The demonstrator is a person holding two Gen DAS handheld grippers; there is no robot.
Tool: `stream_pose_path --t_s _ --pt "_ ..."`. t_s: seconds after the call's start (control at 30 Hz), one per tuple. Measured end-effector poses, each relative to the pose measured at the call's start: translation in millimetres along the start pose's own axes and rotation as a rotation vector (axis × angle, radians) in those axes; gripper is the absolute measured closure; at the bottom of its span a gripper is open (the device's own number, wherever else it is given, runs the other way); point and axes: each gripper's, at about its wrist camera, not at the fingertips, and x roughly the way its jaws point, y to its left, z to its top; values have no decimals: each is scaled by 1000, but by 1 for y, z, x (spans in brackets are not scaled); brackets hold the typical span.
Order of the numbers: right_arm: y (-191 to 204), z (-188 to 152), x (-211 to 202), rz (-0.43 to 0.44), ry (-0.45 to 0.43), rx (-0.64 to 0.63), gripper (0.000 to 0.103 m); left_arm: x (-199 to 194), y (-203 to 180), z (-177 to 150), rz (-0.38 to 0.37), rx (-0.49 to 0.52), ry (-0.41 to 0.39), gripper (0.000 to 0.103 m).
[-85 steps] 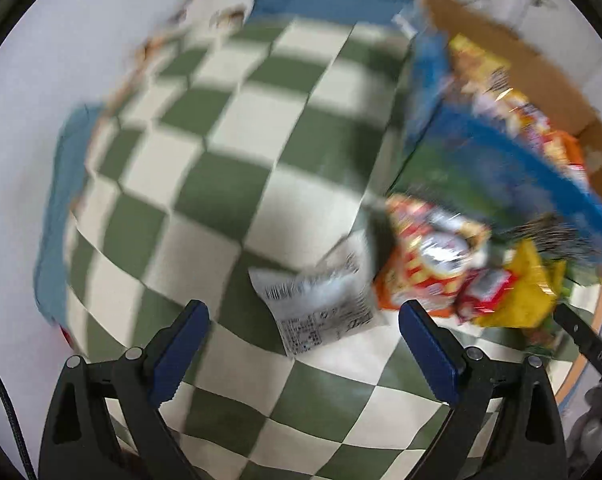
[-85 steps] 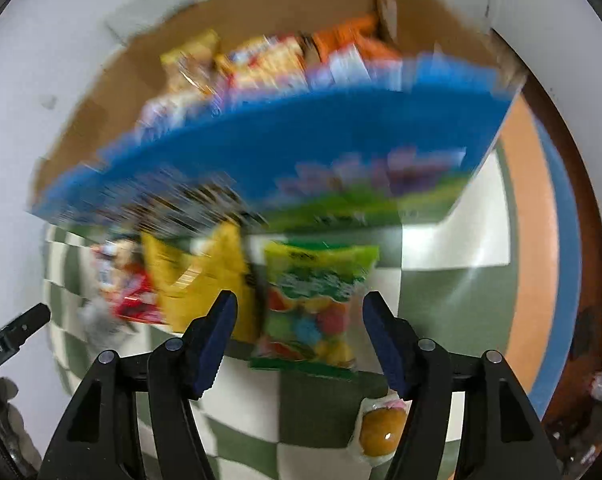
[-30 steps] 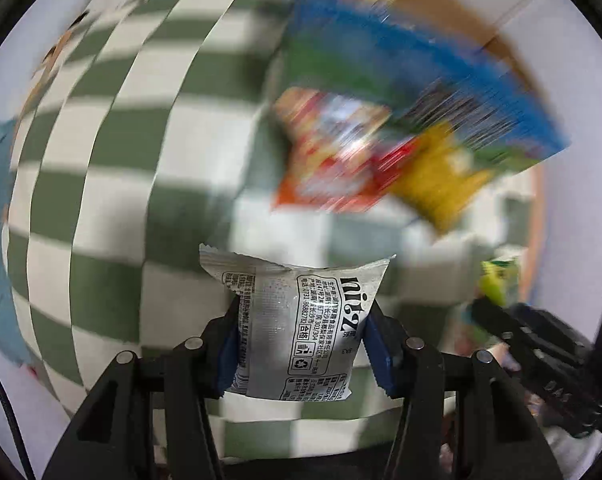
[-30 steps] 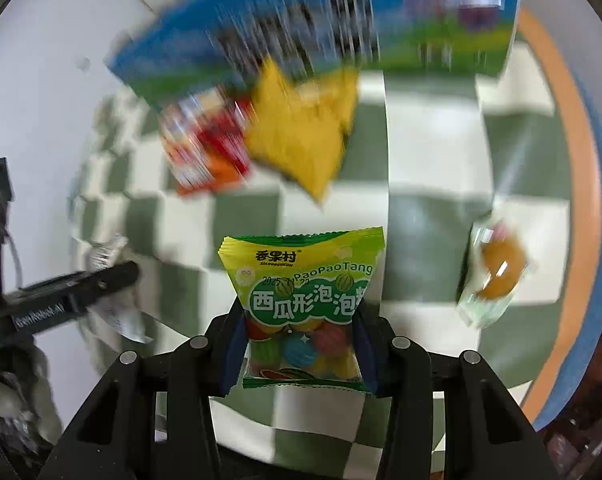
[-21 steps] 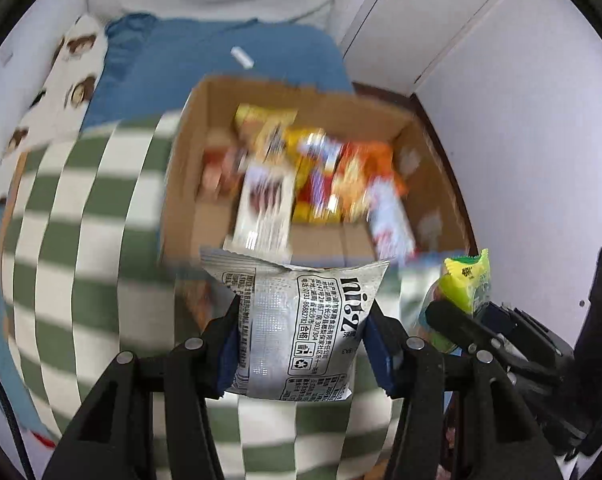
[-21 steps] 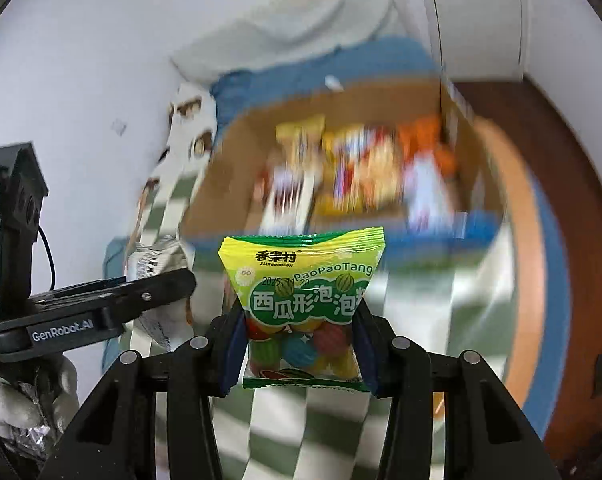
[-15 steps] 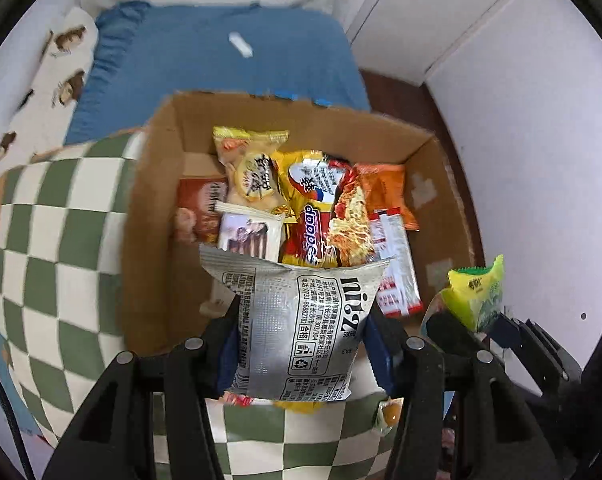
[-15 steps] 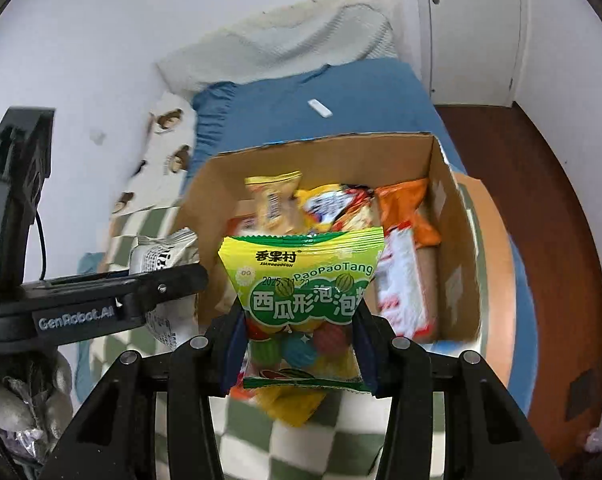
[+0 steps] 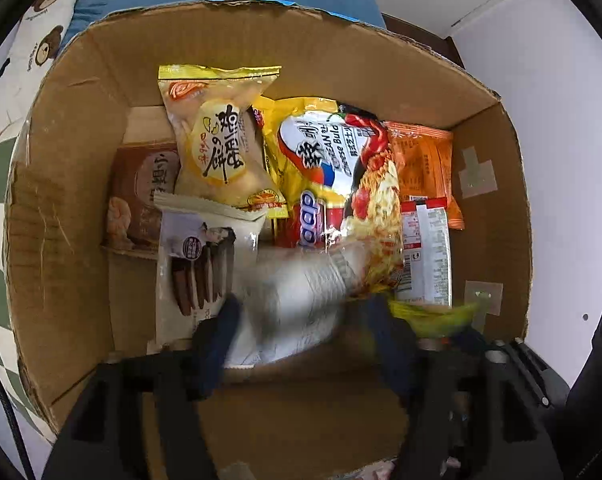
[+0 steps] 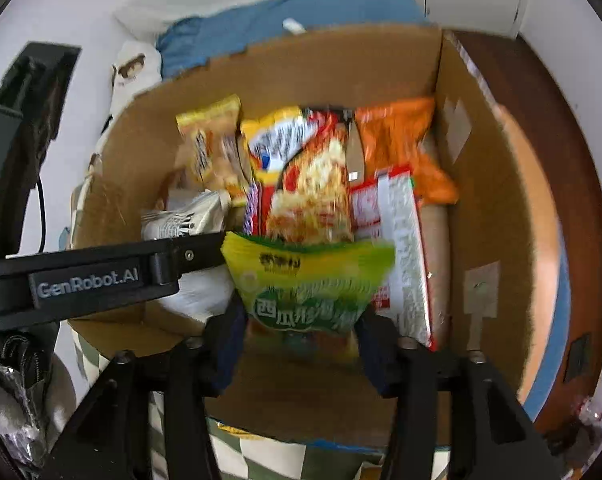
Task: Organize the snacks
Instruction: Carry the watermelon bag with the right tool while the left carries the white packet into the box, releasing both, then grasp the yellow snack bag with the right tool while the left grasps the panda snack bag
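Both jaws just opened, dropping silver packet (image 9: pixel 297 296) and green bag (image 10: pixel 309 280) into snack-filled cardboard box (image 9: pixel 61 200).

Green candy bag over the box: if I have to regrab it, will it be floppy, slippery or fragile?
The green candy bag looks like thin glossy film, so probably floppy and somewhat slick. The right gripper has just been opening; the bag sits blurred between its jaws, likely dropping. It looks puffy with small round candies, so probably light and not fragile.
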Motion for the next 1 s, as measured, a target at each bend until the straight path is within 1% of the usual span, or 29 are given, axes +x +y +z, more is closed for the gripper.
stream_pose_path --t_s 0.03,0.07,0.1,0.23,0.3,0.37,0.5,0.77,0.9,1.0 --pt "0 0 2 -11 7 -5 22 0 0 0 15 5 -6 11" --pt "0 0 3 -25 8 -12 14 0 0 0 22 7 -12 9" --pt "-1 1 4 -41 10 -15 10 0 1 0 29 9 -14 9" --pt "-2 5 6 -55 17 -17 10 -5 7 -1 69 6 -37 9" --pt "-2 7 3 -74 11 -21 8 -9 10 -3 99 10 -57 9" --pt "-3 9 1 -100 -3 -23 8 -14 15 -5 129 11 -77 9" --pt "-6 10 -3 -110 -14 -13 8 -21 24 -9 170 10 -111 9" --pt "-4 7 -10 -131 -46 -14 8 -35 33 -24 190 12 -170 9" --pt "0 2 -22 -142 -87 -17 8 -47 29 -35 214 18 -226 9" --pt "2 -5 -34 -149 -126 -23 8 -63 26 -47 227 31 -278 9"
